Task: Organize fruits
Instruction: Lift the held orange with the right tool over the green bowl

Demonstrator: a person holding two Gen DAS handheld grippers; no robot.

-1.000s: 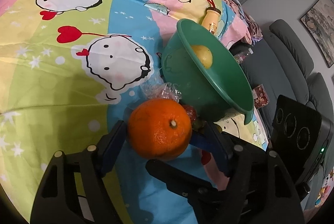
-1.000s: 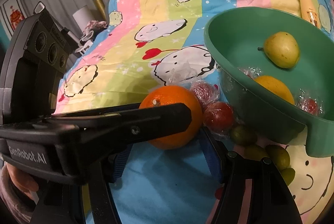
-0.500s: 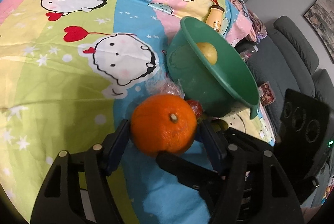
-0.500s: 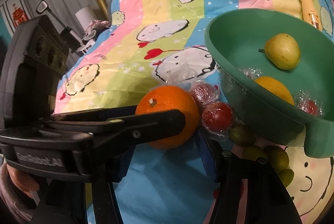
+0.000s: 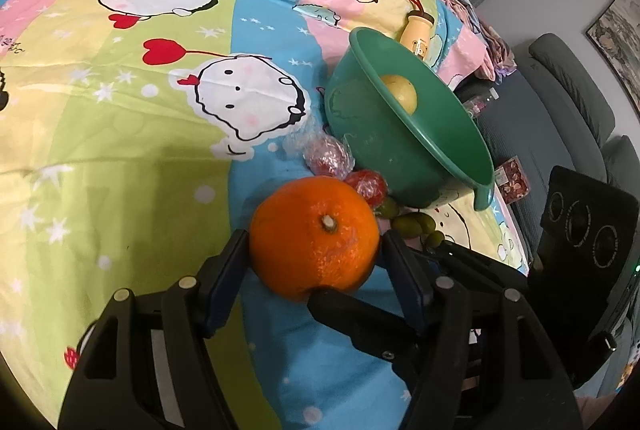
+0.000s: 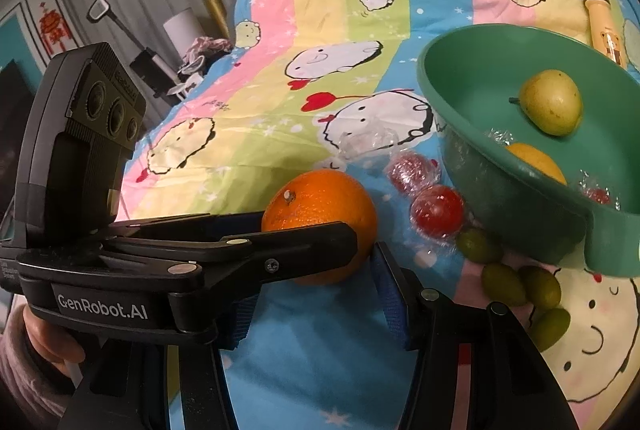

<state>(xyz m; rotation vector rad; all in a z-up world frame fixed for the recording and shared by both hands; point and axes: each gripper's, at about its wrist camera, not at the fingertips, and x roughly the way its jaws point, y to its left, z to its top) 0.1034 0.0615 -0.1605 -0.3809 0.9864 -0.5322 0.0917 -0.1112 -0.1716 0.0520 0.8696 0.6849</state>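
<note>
Both the left hand-held gripper [image 5: 314, 254] and the right hand-held gripper [image 6: 316, 270] have just closed on the round orange [image 5: 314, 238] over the cartoon-print cloth [image 5: 120, 109], so next comes lifting it into the green plastic bowl [image 5: 448, 149].

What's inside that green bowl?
In the green bowl lie a yellow-green pear, a yellow fruit partly behind the near rim, and a wrapped red fruit. The rim hides the bowl's near bottom.
</note>
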